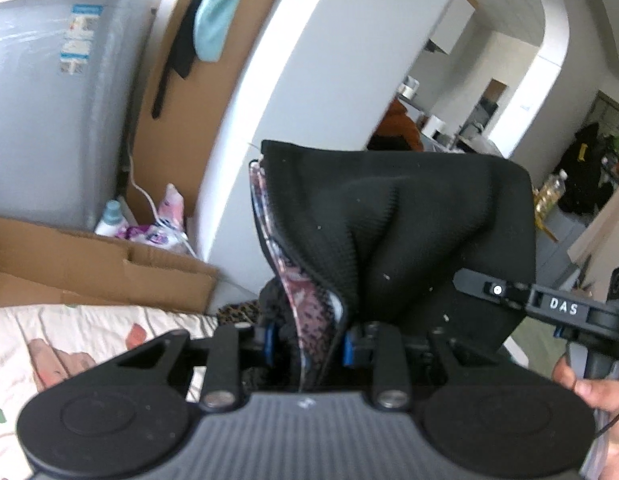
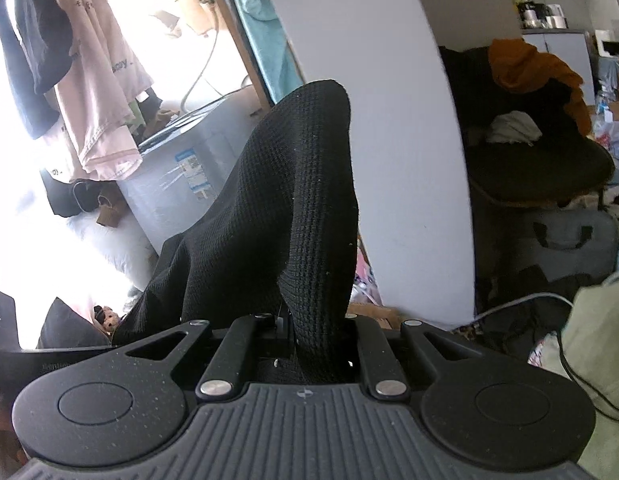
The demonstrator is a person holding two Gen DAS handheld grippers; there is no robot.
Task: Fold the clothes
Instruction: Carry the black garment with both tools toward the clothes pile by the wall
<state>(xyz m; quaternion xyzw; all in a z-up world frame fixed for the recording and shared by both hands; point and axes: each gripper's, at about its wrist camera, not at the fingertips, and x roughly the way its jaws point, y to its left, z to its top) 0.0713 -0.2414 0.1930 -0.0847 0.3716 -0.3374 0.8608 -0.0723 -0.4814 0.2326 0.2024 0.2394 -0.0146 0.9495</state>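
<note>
The garment [image 1: 409, 232], a black waffle-knit piece with a pink-patterned lining [image 1: 305, 304] showing along one edge, is up in the air between the two tools, clear of the bed [image 1: 69, 344] whose pale printed cover lies low in the left view. It seems to be held this way so that it hangs free and can be stretched or squared before a fold is laid; that is a judgement from the lift, since no fold line shows yet. The left tongs [image 1: 307, 344] are closed on a bunched edge where knit and lining meet, blue pads pressing from both sides. The right tongs [image 2: 317, 344] are clamped on another part of the same black cloth [image 2: 293, 200], which rises from the jaws in a tall hump and drapes off to the left. In the left view the right tool [image 1: 549, 304] sits just beside the cloth's far side, so the two grips are near each other. Both tools point upward and outward toward the white wall [image 1: 309, 80], not down at the bed, and the person's hand [image 1: 589, 392] wraps the right handle.
</note>
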